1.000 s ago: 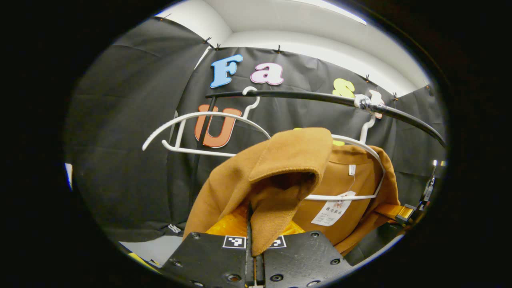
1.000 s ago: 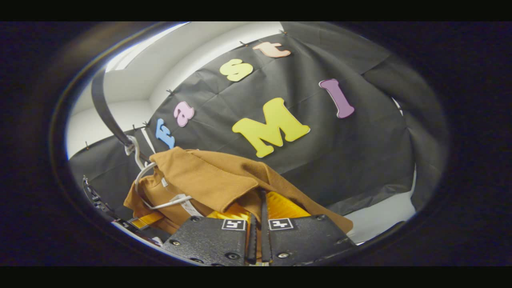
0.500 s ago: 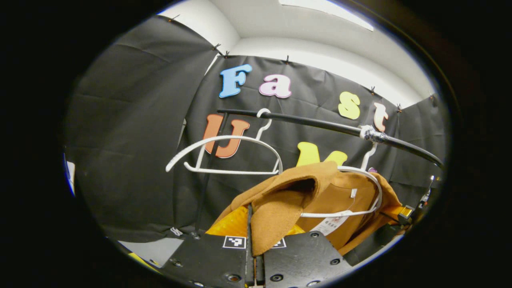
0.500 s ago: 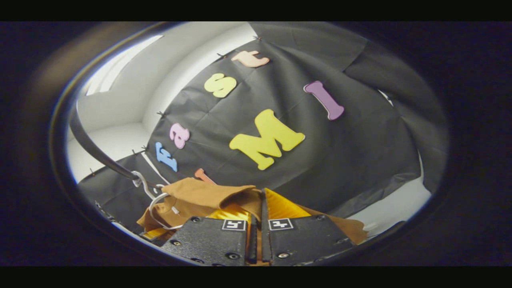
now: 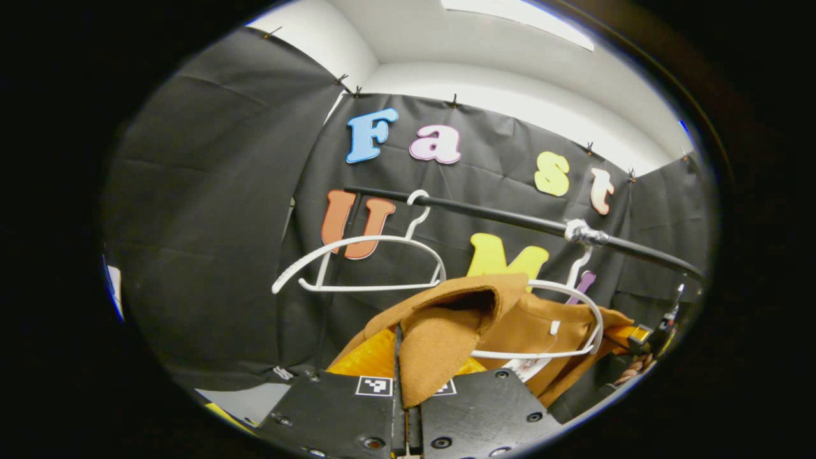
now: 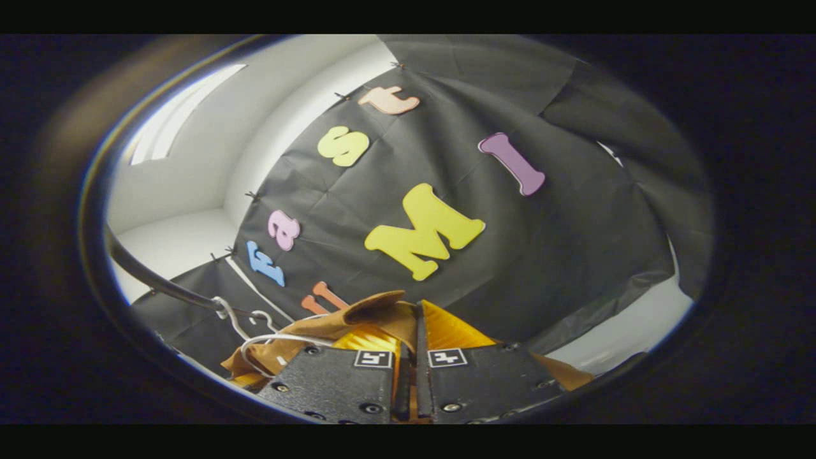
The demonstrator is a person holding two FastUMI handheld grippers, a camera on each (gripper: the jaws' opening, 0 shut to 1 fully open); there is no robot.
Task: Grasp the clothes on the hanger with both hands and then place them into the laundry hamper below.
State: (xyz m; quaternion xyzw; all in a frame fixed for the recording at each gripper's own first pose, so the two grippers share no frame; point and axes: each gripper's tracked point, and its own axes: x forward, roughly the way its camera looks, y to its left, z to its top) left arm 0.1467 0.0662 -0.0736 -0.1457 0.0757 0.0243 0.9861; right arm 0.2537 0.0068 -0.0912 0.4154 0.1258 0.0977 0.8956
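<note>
The brown jacket [image 5: 510,319] is half drawn off the white hanger [image 5: 577,319] that hangs from the black rail [image 5: 510,220]; the hanger's bar and right shoulder lie bare against the lining, below the rail. The left gripper [image 5: 408,389] has its jaws closed on a fold of the jacket's collar edge, the cloth standing up between them. In the right gripper view the right gripper [image 6: 411,363] is likewise clamped on brown cloth, below and to the side of the rail [image 6: 166,287], with the hanger [image 6: 268,341] just beside it. The other gripper [image 5: 647,335] and the hand on it sit at the jacket's far shoulder, under the rail's right end. A second, empty hanger [image 5: 357,261] hangs further left on the rail.

The step in hand looks like freeing the jacket from its hanger. To do it well, both grips should stay firm and move together, down and away from the rail, so the shoulders slide off evenly; a lopsided pull could snag the collar on the hanger's arm or swing the hook off the rail. The hamper lies somewhere below the rail, so lower the jacket only once it hangs clear
</note>
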